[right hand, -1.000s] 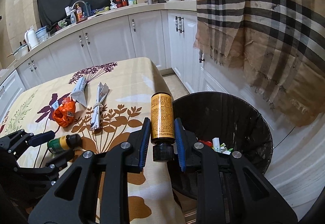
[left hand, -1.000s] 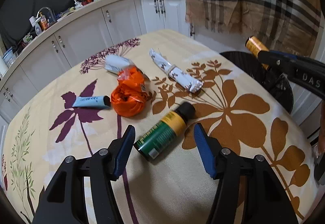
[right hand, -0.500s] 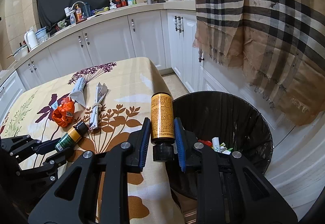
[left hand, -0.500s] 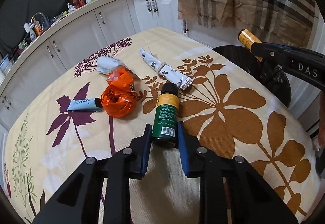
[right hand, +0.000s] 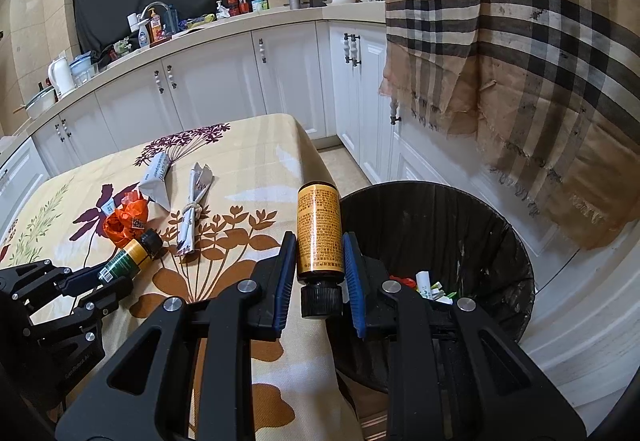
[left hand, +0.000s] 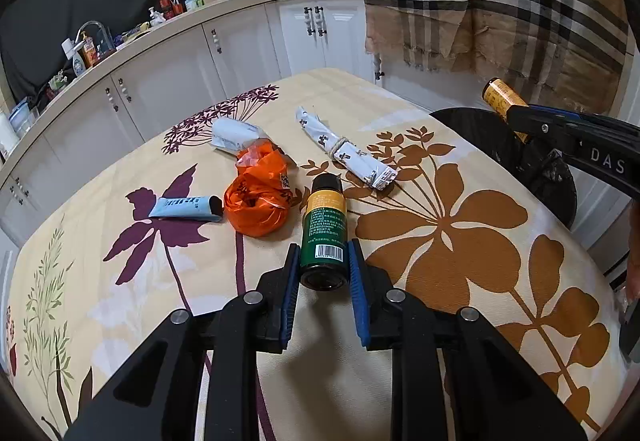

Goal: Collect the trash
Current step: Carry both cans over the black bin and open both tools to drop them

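My left gripper (left hand: 322, 261) is shut on a green bottle (left hand: 324, 229) with a yellow band and black cap, held just above the table; it also shows in the right wrist view (right hand: 128, 257). My right gripper (right hand: 318, 257) is shut on an orange-labelled bottle (right hand: 319, 231), cap toward me, beside the rim of a black trash bin (right hand: 516, 253) that holds some scraps. On the floral tablecloth (left hand: 440, 233) lie an orange plastic bag (left hand: 258, 201), a blue tube (left hand: 184, 207), a tied paper roll (left hand: 348, 153) and a white packet (left hand: 234, 135).
White kitchen cabinets (right hand: 216, 81) with a cluttered counter run behind the table. A plaid cloth (right hand: 520, 53) hangs at the right above the bin. The bin stands on the floor off the table's right edge.
My left gripper closed on the green bottle, turned it lengthwise and raised it slightly. My right gripper stayed beside the bin with the orange bottle.
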Demonstrator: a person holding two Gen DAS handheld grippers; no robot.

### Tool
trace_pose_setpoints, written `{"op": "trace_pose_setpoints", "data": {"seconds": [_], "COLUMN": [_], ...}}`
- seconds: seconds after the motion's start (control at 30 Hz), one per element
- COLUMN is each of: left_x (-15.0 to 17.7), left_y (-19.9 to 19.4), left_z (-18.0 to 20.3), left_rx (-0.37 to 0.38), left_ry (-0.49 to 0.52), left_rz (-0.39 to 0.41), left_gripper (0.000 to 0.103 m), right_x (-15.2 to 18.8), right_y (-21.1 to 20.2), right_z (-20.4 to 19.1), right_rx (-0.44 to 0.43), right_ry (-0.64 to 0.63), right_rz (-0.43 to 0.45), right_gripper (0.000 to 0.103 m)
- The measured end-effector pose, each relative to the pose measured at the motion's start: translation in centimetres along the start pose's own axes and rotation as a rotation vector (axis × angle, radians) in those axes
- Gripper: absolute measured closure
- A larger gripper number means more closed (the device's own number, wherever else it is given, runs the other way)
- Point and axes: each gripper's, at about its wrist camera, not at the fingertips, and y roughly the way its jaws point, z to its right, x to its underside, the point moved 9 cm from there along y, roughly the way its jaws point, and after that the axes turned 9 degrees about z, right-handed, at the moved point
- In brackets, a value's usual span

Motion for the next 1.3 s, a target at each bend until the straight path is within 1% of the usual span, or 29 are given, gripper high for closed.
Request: {"op": "trace_pose_setpoints", "data": {"seconds": [0.23,0.27,0.33,0.4,0.5,0.53,0.63,0.9,0.97,1.3], "left_x": [0.1,0.0,-0.1,-0.2,-0.2,-0.1,-0.1,-0.8,-1.0,-3.9], "left_y": [0.7,0.9,1.1,1.3,1.7,1.7,1.7,0.3,0.1,-0.9], "left_z": [-0.3,-0.4,-0.4,-0.5,-0.6,-0.6,-0.8,-1.2,-1.2,-0.2], "left_rx": [-0.01,-0.016,-0.02,-0.02,-0.013,-0.01,0.001,-0.042,-0.043,-0.053], "left_ry": [-0.011,-0.011,-0.012,-0.018,-0.03,-0.034,-0.05,-0.056,-0.065,-0.076], "left_rz": [-0.024,-0.026,-0.029,-0.031,-0.043,-0.046,-0.044,0.026,0.035,0.118], "left_gripper": [0.077,0.077,0.071,0.071,0.073,0.079,0.079,0.079,0.079,0.079], "right_x": [0.0,0.0,0.0,0.0,0.0,0.0,0.0,-0.2,-0.3,-1.0], "right_y": [-0.1,-0.1,-0.1,-0.1,-0.1,-0.1,-0.1,-0.1,-0.2,-0.8], "right_z": [0.1,0.1,0.1,0.2,0.1,0.1,0.1,-0.1,-0.1,1.1], "right_rx": [-0.001,-0.001,0.0,0.001,0.0,0.0,0.001,0.005,0.009,0.04], "right_ry": [-0.002,-0.003,-0.003,-0.004,-0.003,-0.003,-0.005,-0.009,-0.009,-0.007], "right_rz": [-0.001,-0.001,-0.001,-0.001,-0.002,-0.002,-0.004,0.003,0.006,0.025], "right_gripper": [0.08,0.08,0.08,0.08,0.079,0.079,0.08,0.08,0.079,0.08]}}
